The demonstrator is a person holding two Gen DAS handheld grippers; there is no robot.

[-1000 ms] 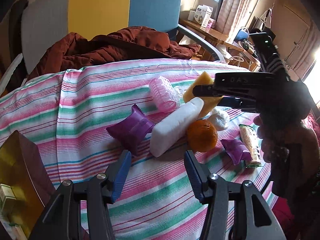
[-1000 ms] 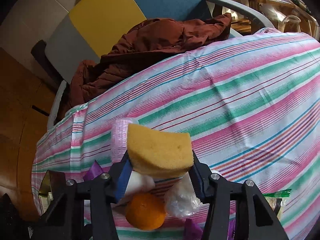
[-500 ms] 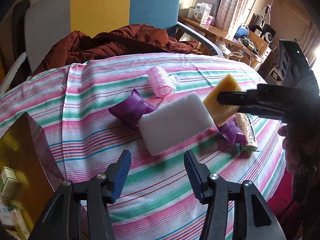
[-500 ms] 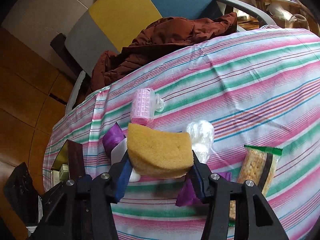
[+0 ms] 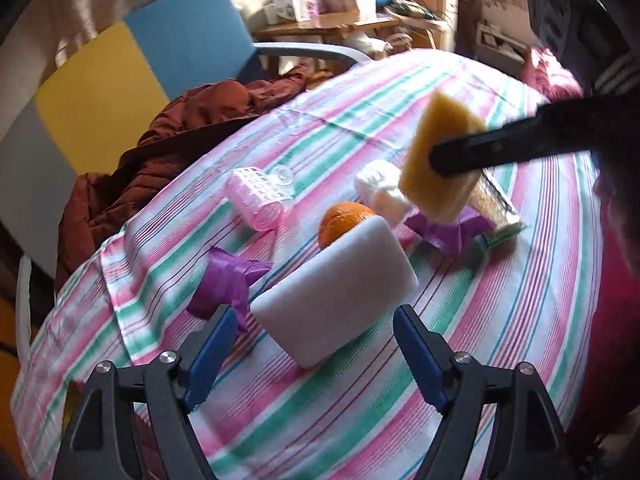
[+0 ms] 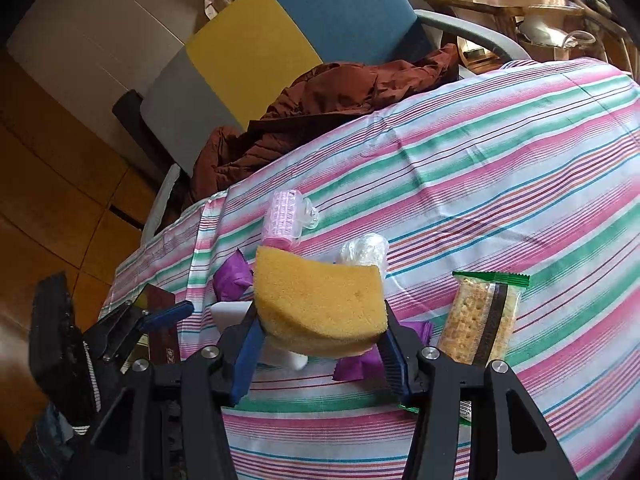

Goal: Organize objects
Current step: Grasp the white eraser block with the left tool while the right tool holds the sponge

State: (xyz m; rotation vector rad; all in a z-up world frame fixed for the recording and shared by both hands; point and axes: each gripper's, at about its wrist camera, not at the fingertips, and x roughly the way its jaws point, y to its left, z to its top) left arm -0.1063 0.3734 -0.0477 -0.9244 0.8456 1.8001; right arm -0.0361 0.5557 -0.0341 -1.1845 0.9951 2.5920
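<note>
**Yellow sponge gripped above the cluttered desk**

The yellow sponge (image 6: 320,304) is clenched between the jaws of the right gripper (image 6: 320,344), squeezed at its lower edge and lifted clear of the striped cloth (image 6: 500,184). The right gripper reaches in level from the right in the left wrist view. The left gripper (image 5: 310,356) has its jaws released wide, holding nothing, hanging just short of the white foam block (image 5: 336,292). Behind the block lie an orange (image 5: 342,224), a pink hair roller (image 5: 258,196), two purple sachets (image 5: 226,284) and a cracker packet (image 6: 480,320).
</note>
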